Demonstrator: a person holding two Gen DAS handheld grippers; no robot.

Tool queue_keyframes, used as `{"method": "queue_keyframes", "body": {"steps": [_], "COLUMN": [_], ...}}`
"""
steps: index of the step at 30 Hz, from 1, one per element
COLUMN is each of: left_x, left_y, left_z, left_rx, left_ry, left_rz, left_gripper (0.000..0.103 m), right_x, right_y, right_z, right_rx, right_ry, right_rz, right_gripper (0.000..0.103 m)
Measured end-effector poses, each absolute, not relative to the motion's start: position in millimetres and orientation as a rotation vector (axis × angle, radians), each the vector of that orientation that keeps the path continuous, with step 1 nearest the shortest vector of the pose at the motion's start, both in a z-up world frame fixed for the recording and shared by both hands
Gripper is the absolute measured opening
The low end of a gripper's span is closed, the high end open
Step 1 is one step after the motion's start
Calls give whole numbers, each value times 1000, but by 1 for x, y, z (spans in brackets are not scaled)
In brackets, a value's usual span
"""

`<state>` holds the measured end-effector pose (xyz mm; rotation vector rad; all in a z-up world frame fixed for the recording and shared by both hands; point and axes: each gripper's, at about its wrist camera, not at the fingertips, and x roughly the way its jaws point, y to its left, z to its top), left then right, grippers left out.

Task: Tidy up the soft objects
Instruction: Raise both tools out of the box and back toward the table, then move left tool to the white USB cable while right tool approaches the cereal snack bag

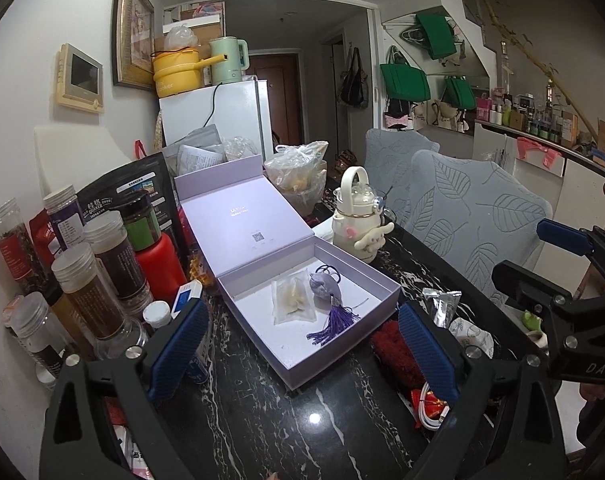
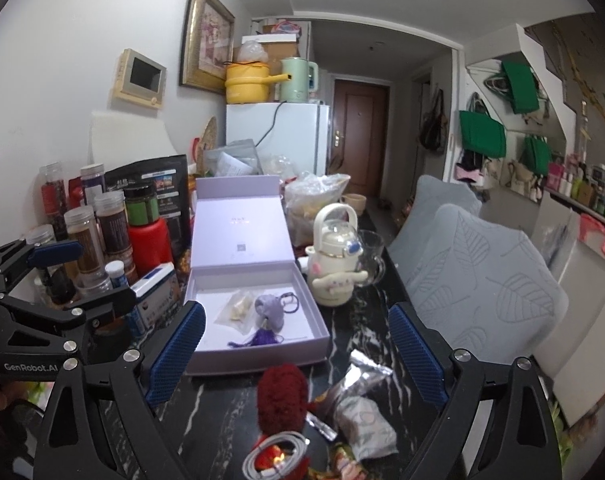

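**Both tongs spread and empty, lavender box half filled**

The left gripper [image 1: 300, 344] has its blue pads spread wide with nothing between them, and the right gripper [image 2: 298, 354] stands the same way, pinching nothing. Both point slightly downward over the black marble table [image 1: 262, 412].

Just ahead of the left gripper, between its pads in view, sits the lavender gift box [image 1: 382, 300]. Its hinged lid [image 1: 238, 216] is propped upright at the far side, probably so that things can be dropped in from above and from the near edge. Inside lie a clear sachet [image 1: 292, 298] and, touching it on the right, a purple plush charm with a tassel [image 1: 324, 288]. Their place in the tray suggests the box is the collecting spot.

Close under the right gripper lies a dark red fuzzy item [image 2: 282, 396], just short of the box's near wall, and it looks like a likely next soft thing to go in. Beside it, to the right, are a silver foil packet [image 2: 366, 376] and a small printed pouch [image 2: 366, 428]; a coiled white cable [image 2: 274, 454] lies nearest the camera.

Room is tight to the left, where jars and bottles [image 1: 98, 276] crowd against the box. To the right a cream character kettle [image 2: 334, 264] stands near the box's far corner. The clearest approach seems to be over the low front wall, whose near half of the floor is bare.
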<state>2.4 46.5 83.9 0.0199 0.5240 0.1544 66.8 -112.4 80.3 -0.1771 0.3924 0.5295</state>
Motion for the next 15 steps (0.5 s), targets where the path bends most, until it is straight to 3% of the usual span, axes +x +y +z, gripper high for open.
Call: {"method": "queue_keyframes", "body": {"steps": [15], "left_x": [-4], "left_y": [19], "left_z": [54], "left_rx": [37], "left_ry": [575], "left_rz": [28], "left_gripper": [98], "right_x": [43], "right_y": [-142], "right_z": [49], "right_rx": [-143], "right_ry": [490], "right_rz": [443], "right_gripper": [94]}}
